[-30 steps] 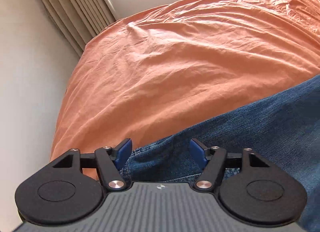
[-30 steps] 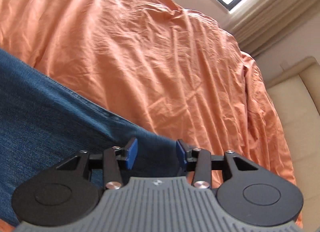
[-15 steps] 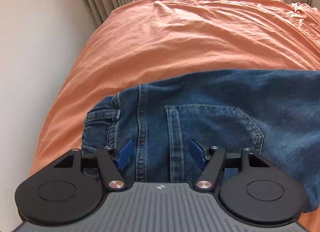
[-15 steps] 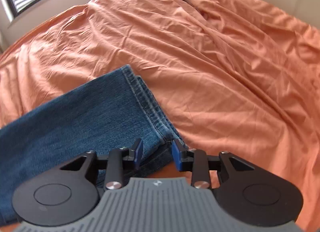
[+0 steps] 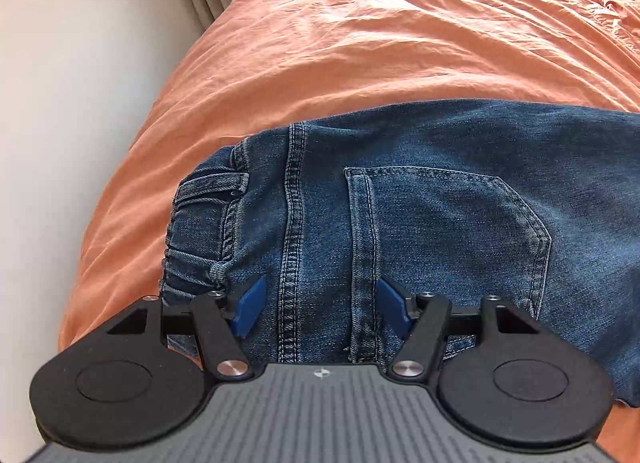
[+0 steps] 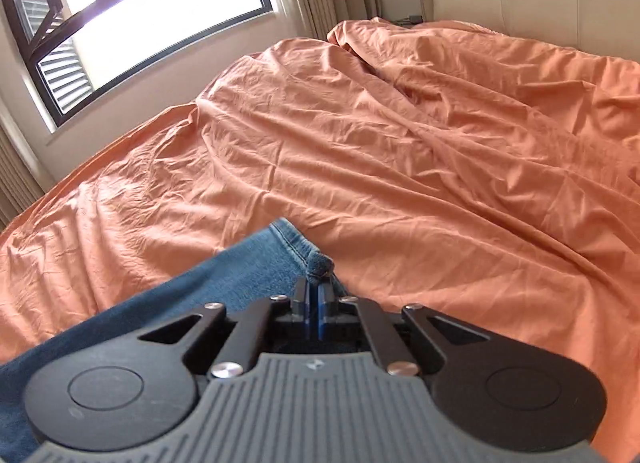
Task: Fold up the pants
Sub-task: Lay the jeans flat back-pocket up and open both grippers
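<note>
Right gripper clamped on jeans hem; left gripper spread wide over waistband. Heavy, limp denim; best pinched at hems.

Left tongs spread wide; right tongs clamped.

Bright daylight via window, blown-out glare; fisheye bend at edges; imgs sharp.
</note>
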